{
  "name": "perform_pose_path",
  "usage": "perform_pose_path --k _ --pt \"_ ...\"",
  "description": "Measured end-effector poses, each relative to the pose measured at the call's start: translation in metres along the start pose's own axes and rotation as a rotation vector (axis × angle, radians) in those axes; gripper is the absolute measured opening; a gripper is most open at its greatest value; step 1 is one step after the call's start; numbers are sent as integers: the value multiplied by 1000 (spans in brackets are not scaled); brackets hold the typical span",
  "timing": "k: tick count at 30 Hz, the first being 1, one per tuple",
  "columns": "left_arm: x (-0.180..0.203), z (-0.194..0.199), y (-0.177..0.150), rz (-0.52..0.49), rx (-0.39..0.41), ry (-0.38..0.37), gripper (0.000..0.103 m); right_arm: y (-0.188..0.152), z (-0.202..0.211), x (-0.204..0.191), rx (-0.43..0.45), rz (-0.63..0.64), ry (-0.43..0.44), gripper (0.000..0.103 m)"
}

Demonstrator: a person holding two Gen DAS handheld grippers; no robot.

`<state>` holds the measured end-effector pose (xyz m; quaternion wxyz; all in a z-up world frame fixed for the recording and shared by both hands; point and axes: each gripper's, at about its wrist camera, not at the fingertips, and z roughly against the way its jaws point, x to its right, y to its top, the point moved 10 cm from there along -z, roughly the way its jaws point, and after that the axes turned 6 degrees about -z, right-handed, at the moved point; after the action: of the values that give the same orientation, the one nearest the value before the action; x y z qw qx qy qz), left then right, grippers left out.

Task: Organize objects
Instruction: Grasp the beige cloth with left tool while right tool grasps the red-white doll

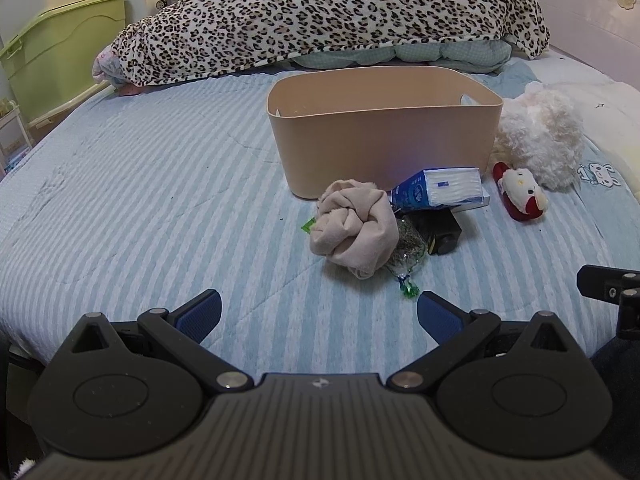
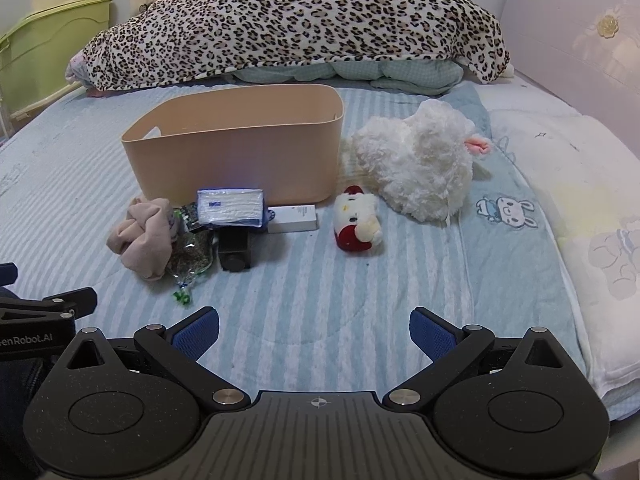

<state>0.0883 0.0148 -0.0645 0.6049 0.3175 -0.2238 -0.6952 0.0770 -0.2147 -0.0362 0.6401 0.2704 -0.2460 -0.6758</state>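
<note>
1. While nothing is held, the left gripper (image 1: pixel 319 312) and right gripper (image 2: pixel 314 330) hover over the bed (image 1: pixel 140 200), fingers spread wide, likely readying a first pick.
2. Beyond them lies a clutter: crumpled beige cloth (image 1: pixel 354 226), tissue pack (image 1: pixel 440 190), black box (image 2: pixel 235 249), small doll (image 2: pixel 356 222).
3. Farther back stands the tan bin (image 2: pixel 236 152), apparently empty, with a white plush (image 2: pixel 420 160) beside it.

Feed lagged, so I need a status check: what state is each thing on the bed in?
Left tool: open, empty.
Right tool: open, empty.
Beige plastic bin: upright, contents hidden.
Crumpled beige cloth: bunched, outside bin.
Small red-white plush: lying down.
</note>
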Motion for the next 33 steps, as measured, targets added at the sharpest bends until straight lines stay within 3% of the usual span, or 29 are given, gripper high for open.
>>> perform_pose_path --k 17,26,33 --pt "-10 -50 37 -12 -4 1 103 33 -54 33 33 -111 -47 103" --pt "-8 -98 59 -7 -47 -38 103 59 -104 49 34 -135 -81 103" --pt "-2 -139 62 17 -105 -121 103 69 -144 45 29 -116 -94 103"
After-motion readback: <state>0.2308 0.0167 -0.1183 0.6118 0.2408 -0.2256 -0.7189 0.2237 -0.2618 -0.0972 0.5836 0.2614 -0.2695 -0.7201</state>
